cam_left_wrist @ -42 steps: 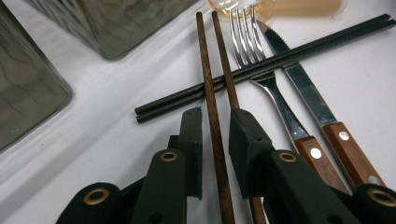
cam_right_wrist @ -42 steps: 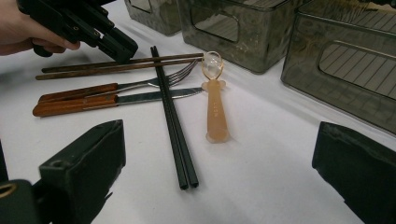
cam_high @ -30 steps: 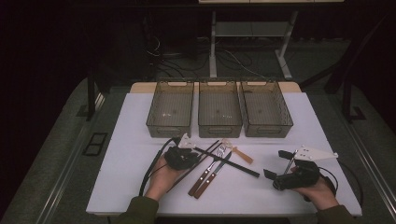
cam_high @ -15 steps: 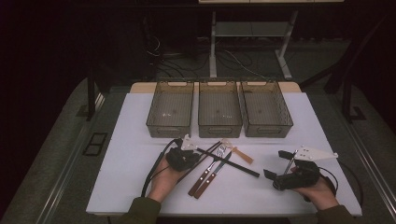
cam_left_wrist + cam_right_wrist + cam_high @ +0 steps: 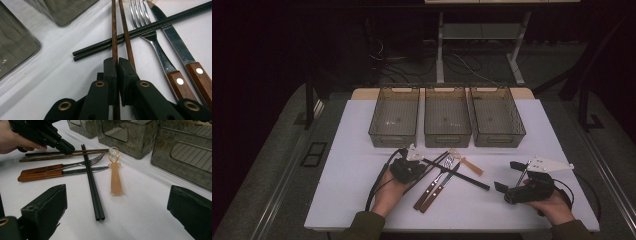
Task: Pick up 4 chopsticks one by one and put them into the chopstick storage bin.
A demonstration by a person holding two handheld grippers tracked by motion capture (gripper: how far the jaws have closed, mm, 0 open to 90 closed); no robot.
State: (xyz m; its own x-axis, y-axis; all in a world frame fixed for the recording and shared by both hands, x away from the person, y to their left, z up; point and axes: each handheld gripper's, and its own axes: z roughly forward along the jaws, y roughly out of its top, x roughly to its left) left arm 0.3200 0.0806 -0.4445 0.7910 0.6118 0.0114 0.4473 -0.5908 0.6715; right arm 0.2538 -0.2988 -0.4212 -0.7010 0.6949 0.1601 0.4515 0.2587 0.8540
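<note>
Left gripper (image 5: 116, 65) pinches one brown chopstick (image 5: 114, 32) tight, its twin (image 5: 125, 33) just beside; black chopsticks (image 5: 140, 31) cross ahead. Right gripper (image 5: 115, 207) waits wide open, empty.

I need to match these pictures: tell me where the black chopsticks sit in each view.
High view: black chopsticks run diagonally at table centre, across the fork.
Left gripper view: upper middle, crossing the brown chopsticks.
Right gripper view: centre, pointing toward the camera.
Shared landmark: the fork beneath them.
</note>
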